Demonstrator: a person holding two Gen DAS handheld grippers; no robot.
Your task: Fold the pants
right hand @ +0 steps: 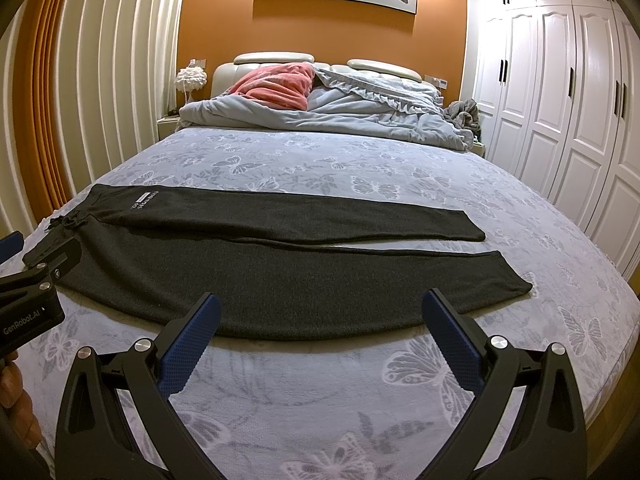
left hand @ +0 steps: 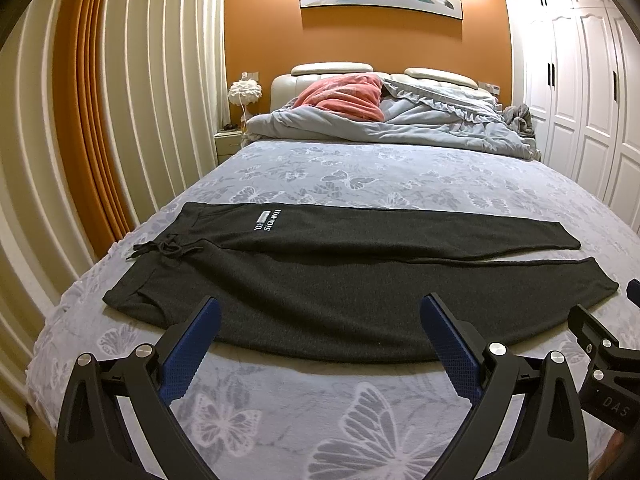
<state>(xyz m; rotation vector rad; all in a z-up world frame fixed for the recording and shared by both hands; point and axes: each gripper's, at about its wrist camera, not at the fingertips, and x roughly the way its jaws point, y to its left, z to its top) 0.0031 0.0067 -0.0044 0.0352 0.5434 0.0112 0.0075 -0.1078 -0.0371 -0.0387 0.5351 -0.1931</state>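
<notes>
Dark grey pants (left hand: 340, 280) (right hand: 280, 272) lie flat across the bed, waistband and drawstring (left hand: 168, 249) at the left, both legs stretched to the right and spread slightly apart. A white logo (left hand: 269, 221) shows on the far leg. My left gripper (left hand: 320, 312) hovers open over the near leg's front edge, nothing between its blue pads. My right gripper (right hand: 320, 312) is also open above the near leg's front edge, further toward the cuffs (right hand: 516, 276). Each gripper shows at the edge of the other's view.
The bed (left hand: 360, 408) has a grey butterfly-print cover. A bunched grey duvet (left hand: 392, 124) and pink pillow (left hand: 344, 96) lie at the head. Curtains (left hand: 100, 120) hang on the left, white wardrobes (right hand: 560, 100) stand on the right. A lamp (left hand: 244, 94) sits on a nightstand.
</notes>
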